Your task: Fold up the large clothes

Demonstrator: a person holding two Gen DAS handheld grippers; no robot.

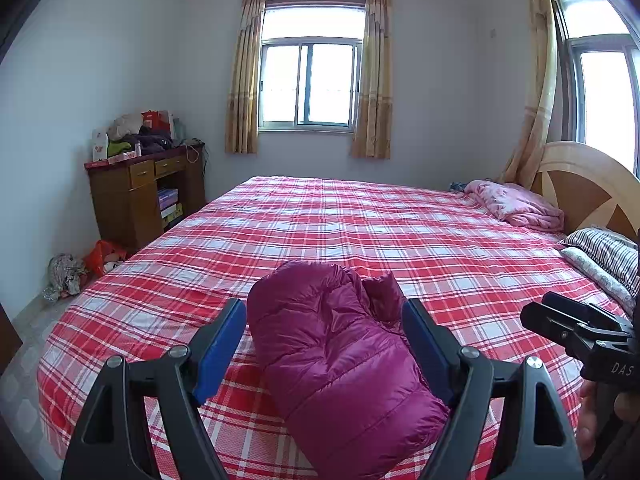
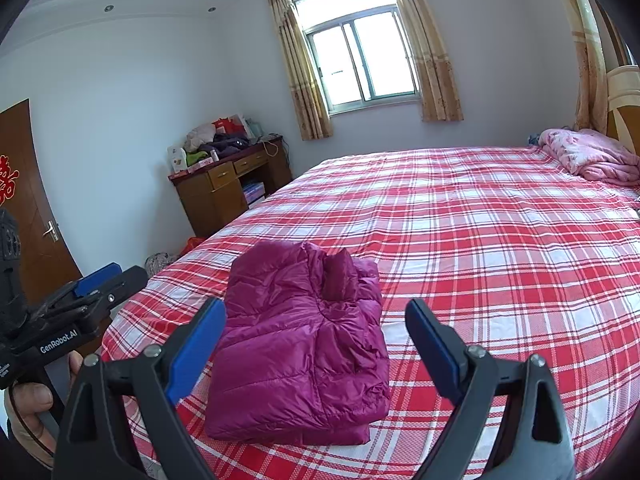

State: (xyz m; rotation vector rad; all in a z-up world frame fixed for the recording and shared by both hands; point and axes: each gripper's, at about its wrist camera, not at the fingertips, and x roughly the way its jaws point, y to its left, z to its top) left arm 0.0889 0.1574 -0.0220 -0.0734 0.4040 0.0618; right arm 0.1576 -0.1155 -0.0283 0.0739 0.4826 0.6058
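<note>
A magenta quilted down jacket (image 1: 340, 352) (image 2: 304, 340) lies folded into a thick rectangle on the red-and-white plaid bed (image 1: 360, 220), near its foot edge. My left gripper (image 1: 324, 306) is open, its blue pads framing the jacket from above without touching it. In the right wrist view the left gripper (image 2: 124, 274) hovers off the jacket's left side, held by a hand (image 2: 32, 400). My right gripper (image 2: 316, 304) is also open wide, nothing between its pads. It shows at the edge of the left wrist view as the right gripper (image 1: 548, 312), apart from the jacket.
A folded pink quilt (image 1: 516, 204) and striped pillows (image 1: 604, 256) lie by the wooden headboard (image 1: 580, 180). A cluttered brown desk (image 1: 140, 196) stands against the left wall, bags (image 1: 68, 276) on the floor beside it. A brown door (image 2: 28, 200) is at far left.
</note>
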